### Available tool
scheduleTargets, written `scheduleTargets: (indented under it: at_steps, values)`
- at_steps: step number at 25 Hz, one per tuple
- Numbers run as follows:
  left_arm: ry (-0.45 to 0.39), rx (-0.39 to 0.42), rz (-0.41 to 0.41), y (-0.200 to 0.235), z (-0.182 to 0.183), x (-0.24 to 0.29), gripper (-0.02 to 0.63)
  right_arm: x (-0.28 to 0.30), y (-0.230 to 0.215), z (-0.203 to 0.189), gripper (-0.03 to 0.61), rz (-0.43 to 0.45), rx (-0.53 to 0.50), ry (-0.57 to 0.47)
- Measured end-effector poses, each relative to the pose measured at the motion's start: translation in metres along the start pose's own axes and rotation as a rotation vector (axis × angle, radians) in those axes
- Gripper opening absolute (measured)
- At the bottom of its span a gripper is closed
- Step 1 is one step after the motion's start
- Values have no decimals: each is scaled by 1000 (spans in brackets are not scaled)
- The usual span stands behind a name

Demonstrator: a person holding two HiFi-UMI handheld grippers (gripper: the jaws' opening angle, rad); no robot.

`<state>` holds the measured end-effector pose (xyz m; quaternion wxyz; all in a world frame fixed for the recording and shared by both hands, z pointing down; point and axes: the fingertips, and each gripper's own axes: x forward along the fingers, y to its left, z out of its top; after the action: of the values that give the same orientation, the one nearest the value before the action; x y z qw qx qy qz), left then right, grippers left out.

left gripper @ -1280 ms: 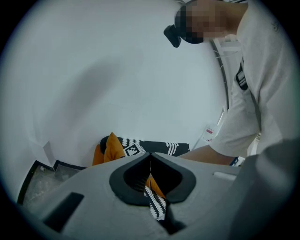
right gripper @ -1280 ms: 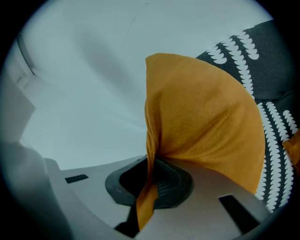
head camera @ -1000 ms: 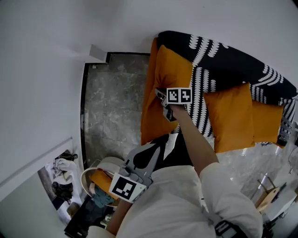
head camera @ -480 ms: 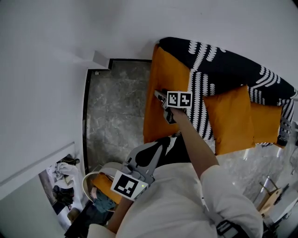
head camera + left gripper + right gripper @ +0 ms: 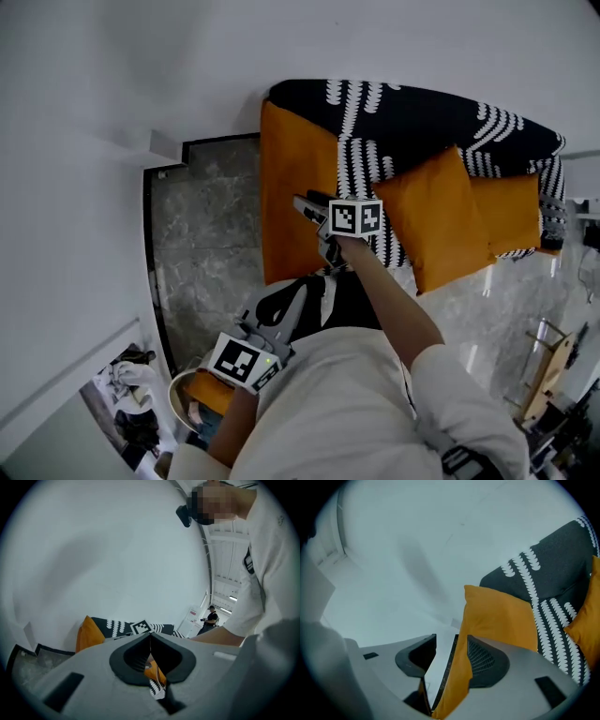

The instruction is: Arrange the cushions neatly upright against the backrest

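Three orange cushions (image 5: 292,206) (image 5: 429,220) (image 5: 509,211), one patterned sofa (image 5: 412,117)

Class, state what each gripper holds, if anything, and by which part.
Left gripper: shut, empty. Right gripper: jaws opening around the edge of the orange square fabric cushion; no firm grip.
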<state>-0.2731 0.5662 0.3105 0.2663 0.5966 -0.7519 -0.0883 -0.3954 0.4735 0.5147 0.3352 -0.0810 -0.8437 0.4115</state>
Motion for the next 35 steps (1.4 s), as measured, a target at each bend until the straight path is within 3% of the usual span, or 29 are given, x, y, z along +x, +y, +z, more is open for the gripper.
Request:
scheduleTargets:
  at_steps: [3, 6, 11, 16, 24, 35]
  values:
    - [23, 22, -38, -9, -1, 13, 12, -40, 17, 9, 186, 47, -26, -62]
    - [48, 61, -89, -28, 3, 32, 12, -89, 23, 23, 126, 71, -34, -157]
    - [83, 116, -179, -74, 2, 72, 12, -185, 10, 30, 75, 44, -39, -311]
    - [111, 62, -261, -138, -13, 110, 12, -280, -23, 12, 40, 0, -13, -409]
    - [183, 115, -371, -253, -56, 161, 12, -424, -98, -39, 21, -95, 96, -549]
    - [255, 134, -455, -362, -110, 226, 12, -568, -166, -93, 9, -195, 136, -693]
